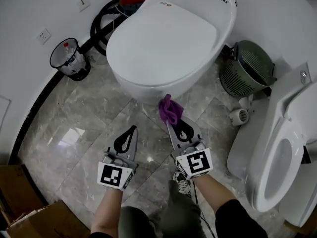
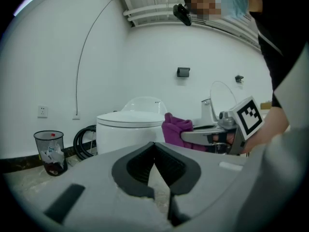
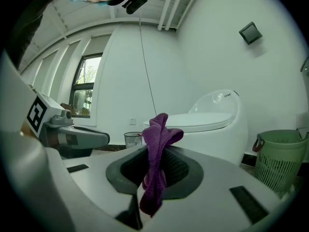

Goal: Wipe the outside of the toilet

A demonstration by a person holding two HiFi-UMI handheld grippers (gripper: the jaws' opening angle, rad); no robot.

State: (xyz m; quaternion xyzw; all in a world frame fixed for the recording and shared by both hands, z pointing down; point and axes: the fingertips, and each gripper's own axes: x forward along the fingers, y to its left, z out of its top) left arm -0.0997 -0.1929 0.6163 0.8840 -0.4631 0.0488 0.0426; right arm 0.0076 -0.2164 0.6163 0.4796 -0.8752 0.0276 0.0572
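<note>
A white toilet [image 1: 168,38] with its lid down fills the upper middle of the head view; it also shows in the left gripper view as the toilet [image 2: 129,128] and in the right gripper view as the toilet [image 3: 212,124]. My right gripper [image 1: 172,119] is shut on a purple cloth [image 1: 170,109], which sits close to the front of the bowl; the cloth [image 3: 157,153] hangs bunched between the jaws. My left gripper [image 1: 132,129] is shut and empty, lower left of the bowl, over the floor.
A clear waste bin [image 1: 70,59] stands at the left wall. A green basket [image 1: 245,68] sits right of the toilet. A second white toilet [image 1: 285,148] with its lid raised is at far right. Black hose [image 1: 101,24] coils behind. Cardboard boxes [image 1: 29,217] lie at bottom left.
</note>
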